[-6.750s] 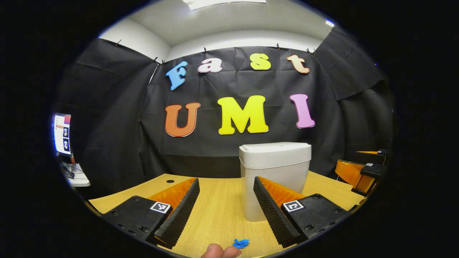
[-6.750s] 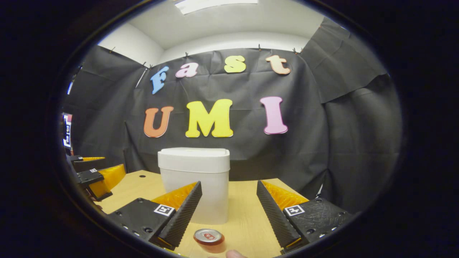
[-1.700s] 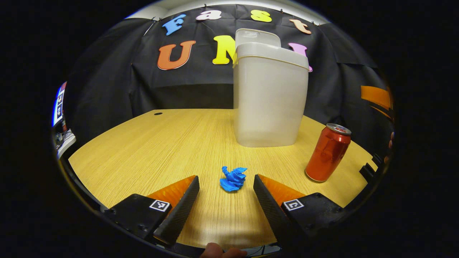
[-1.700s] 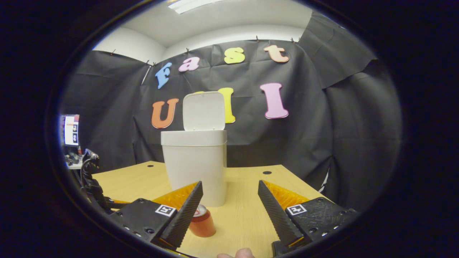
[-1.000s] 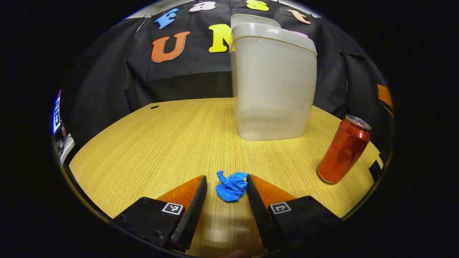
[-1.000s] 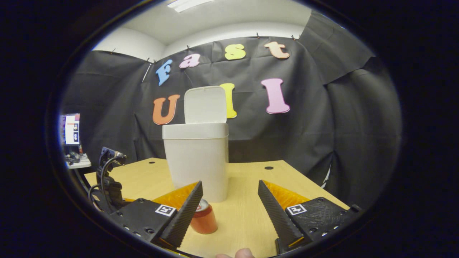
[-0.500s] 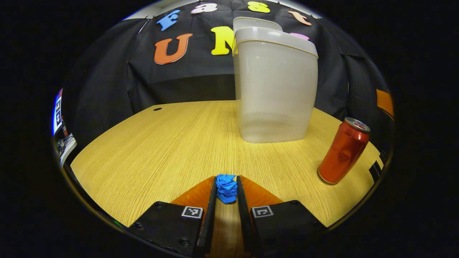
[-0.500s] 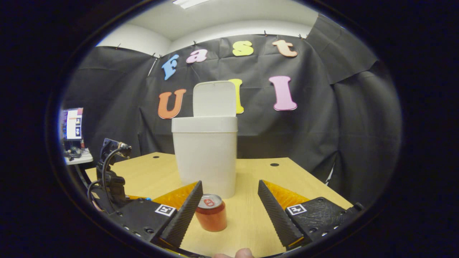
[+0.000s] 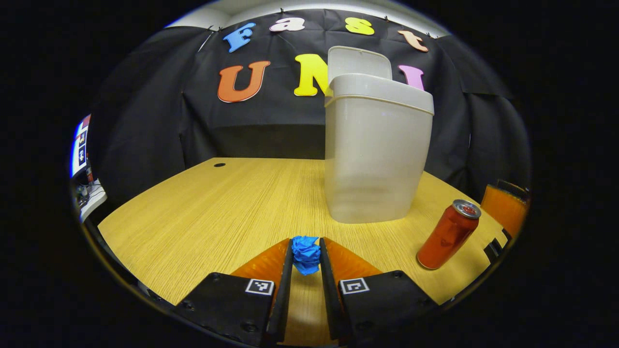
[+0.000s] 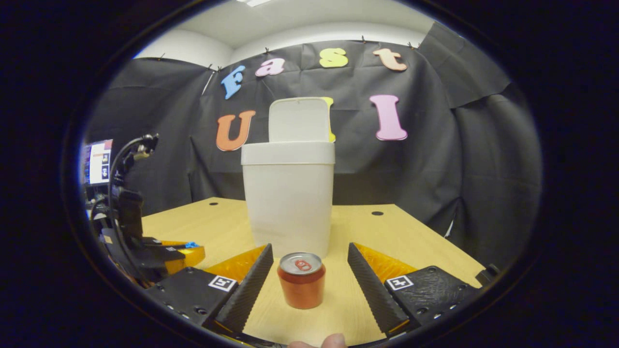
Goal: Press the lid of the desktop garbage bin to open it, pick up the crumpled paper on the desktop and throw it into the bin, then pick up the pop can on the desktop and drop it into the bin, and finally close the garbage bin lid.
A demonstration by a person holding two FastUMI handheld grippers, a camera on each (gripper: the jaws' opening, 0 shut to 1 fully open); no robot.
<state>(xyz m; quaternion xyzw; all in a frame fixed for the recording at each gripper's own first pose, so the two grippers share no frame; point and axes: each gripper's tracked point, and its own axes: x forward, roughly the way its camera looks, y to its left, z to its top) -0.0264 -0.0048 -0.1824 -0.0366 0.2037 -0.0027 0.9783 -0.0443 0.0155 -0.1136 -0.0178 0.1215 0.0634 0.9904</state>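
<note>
**Paper clamped and lifting, can lined up for the other hand**

Since half a second ago the left gripper (image 9: 305, 256) has kept its narrow clamp on the crumpled paper (image 9: 306, 253) and tipped upward, so the bin sits lower in its view. Both fingers press the small blue wad at their tips, just above the wooden desk (image 9: 203, 208).

From the held paper, the garbage bin (image 9: 377, 154) lies ahead and slightly right, standing upright at the desk's far side. Its lid (image 9: 359, 61) is flipped up behind the opening, so the paper must rise above the rim and travel forward and right to drop in.

In the right gripper view, the pop can (image 10: 302, 280) stands upright, long axis vertical, near and centred between the wide-open jaws of the right gripper (image 10: 307, 275), not yet touched. That gripper is clearly the nearer one to the can.
</note>
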